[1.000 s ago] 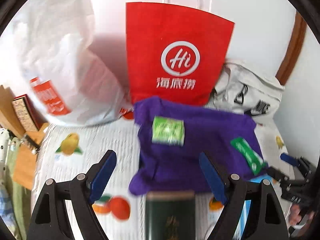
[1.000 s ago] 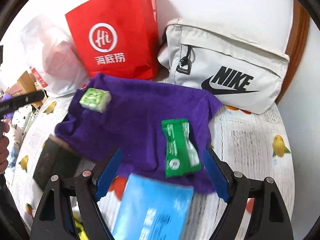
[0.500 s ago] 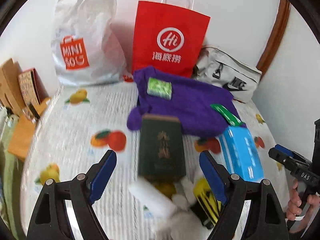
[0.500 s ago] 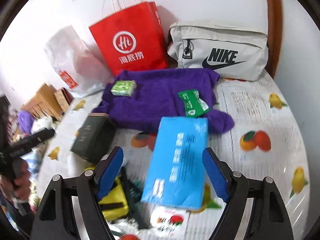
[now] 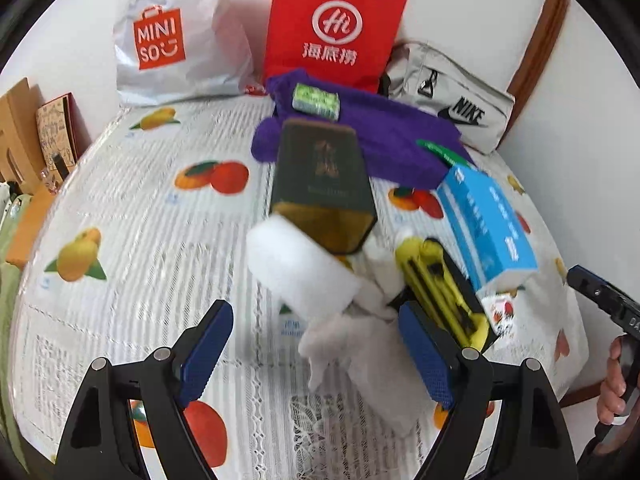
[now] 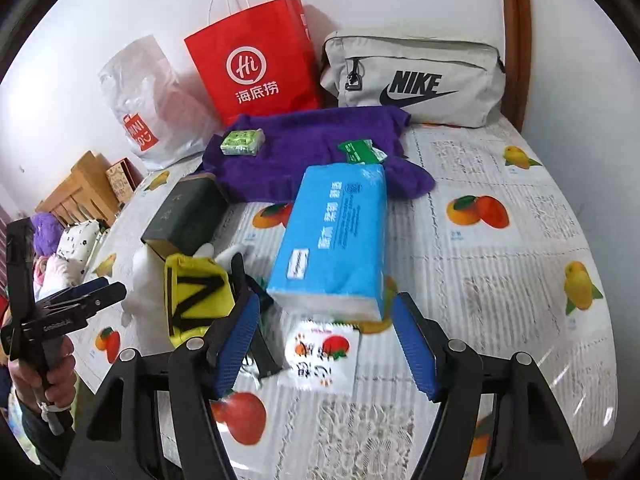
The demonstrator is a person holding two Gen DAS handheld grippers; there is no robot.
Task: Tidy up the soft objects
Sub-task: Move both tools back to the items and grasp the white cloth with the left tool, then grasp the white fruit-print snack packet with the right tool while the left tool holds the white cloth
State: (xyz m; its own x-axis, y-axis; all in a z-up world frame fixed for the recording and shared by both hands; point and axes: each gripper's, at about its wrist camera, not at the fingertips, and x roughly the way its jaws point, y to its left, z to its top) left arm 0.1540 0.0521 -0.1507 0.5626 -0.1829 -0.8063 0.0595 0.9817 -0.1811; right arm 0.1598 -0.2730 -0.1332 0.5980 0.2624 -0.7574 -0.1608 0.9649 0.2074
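Left wrist view. Left gripper (image 5: 316, 356) hangs w/ jaws spread wide, nothing pinched; white cloth (image 5: 360, 360) lies on the tablecloth (image 5: 140, 220) between the blue pads (image 5: 206, 346), touching neither. White foam block (image 5: 300, 268) sits just beyond, leaning on the dark green box (image 5: 324, 184). Yellow-black item (image 5: 444, 280) lies beside the right pad; blue tissue pack (image 5: 486, 220) further right. Purple towel (image 5: 380, 136) spreads behind the box, carrying a small green tissue packet (image 5: 316, 102) and a green sachet (image 5: 444, 154). Along the wall: white MINISO bag (image 5: 176, 40), red paper bag (image 5: 336, 24), grey Nike pouch (image 5: 452, 96). Right gripper's tip and the holding hand (image 5: 612, 384) show at the right edge.

Right wrist view. Right gripper (image 6: 324, 344) is unclamped; its jaws have just been closing (still apart), w/ a small fruit-printed packet (image 6: 324, 356) lying between them, pads not pressing it. Blue tissue pack (image 6: 336, 236) lies just beyond. Yellow-black item (image 6: 196, 292) left of the left pad; dark green box (image 6: 184, 212) behind it. Purple towel (image 6: 304, 148) near the bags.
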